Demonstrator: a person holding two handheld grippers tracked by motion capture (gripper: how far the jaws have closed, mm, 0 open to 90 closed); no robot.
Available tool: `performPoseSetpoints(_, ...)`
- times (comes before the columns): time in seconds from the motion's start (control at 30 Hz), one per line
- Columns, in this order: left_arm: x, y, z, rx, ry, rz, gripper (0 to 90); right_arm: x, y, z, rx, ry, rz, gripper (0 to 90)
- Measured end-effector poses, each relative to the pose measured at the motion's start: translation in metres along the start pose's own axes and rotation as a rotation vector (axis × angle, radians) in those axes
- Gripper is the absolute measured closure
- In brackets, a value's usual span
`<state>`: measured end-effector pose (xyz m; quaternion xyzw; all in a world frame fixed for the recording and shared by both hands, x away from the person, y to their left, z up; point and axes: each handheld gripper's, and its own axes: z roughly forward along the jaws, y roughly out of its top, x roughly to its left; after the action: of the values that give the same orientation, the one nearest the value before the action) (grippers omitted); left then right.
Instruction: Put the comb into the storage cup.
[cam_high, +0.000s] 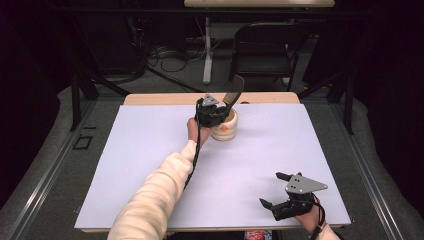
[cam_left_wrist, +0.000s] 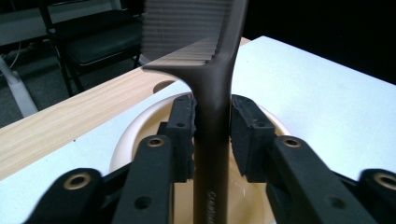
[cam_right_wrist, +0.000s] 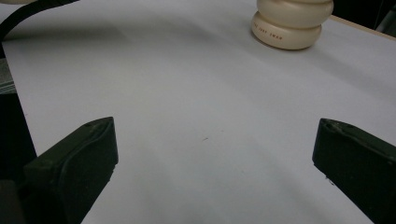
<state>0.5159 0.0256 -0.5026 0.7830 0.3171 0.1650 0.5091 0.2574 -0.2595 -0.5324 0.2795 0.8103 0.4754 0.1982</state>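
I see a dark brown comb (cam_left_wrist: 212, 70) with fine ridged teeth, standing in a cream holder (cam_high: 225, 127) that bears a small orange mark. At my desk's twelve o'clock edge, pale wood grain (cam_high: 150, 99) shows beyond the white sheet (cam_high: 150, 150). My sleeve (cam_high: 155, 195) is cream.

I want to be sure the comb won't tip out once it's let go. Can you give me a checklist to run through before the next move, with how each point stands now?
1. Comb handle is inside the cream holder, teeth end up: ok.
2. Left gripper freed from the comb: not ok; the left pad lies against the handle, while a thin gap shows on the other side.
3. Handle resting on the holder's bottom: cannot tell, the lower end is hidden.
4. Holder upright on the white sheet: ok.
5. Right gripper out of the way: ok; it is open, at the near right of the sheet, holding nothing.
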Motion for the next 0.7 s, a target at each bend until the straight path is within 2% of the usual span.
performPoseSetpoints(0.1, -0.001, 0.002, -0.005, -0.002, -0.010, 0.011, 56.7, 0.000, 0.000, 0.000, 0.001, -0.001, 0.000, 0.0)
performPoseSetpoints(0.3, -0.005, 0.010, -0.021, -0.011, 0.007, 0.036, 33.8, 0.000, 0.000, 0.000, 0.002, -0.002, 0.000, 0.0)
performPoseSetpoints(0.4, -0.006, 0.015, -0.030, 0.003, 0.005, 0.052, 26.3, 0.000, 0.000, 0.000, 0.002, -0.002, 0.000, 0.0)
performPoseSetpoints(0.47, -0.006, 0.017, -0.035, 0.035, -0.017, 0.068, 17.4, 0.000, 0.000, 0.000, 0.003, -0.002, 0.001, 0.0)
performPoseSetpoints(0.5, -0.006, 0.018, -0.040, 0.044, -0.022, 0.086, 16.5, 0.000, 0.000, 0.000, 0.003, -0.002, 0.000, 0.0)
performPoseSetpoints(0.7, -0.005, 0.017, -0.058, 0.071, -0.029, 0.107, 11.1, 0.000, 0.000, 0.001, 0.003, -0.002, 0.000, 0.0)
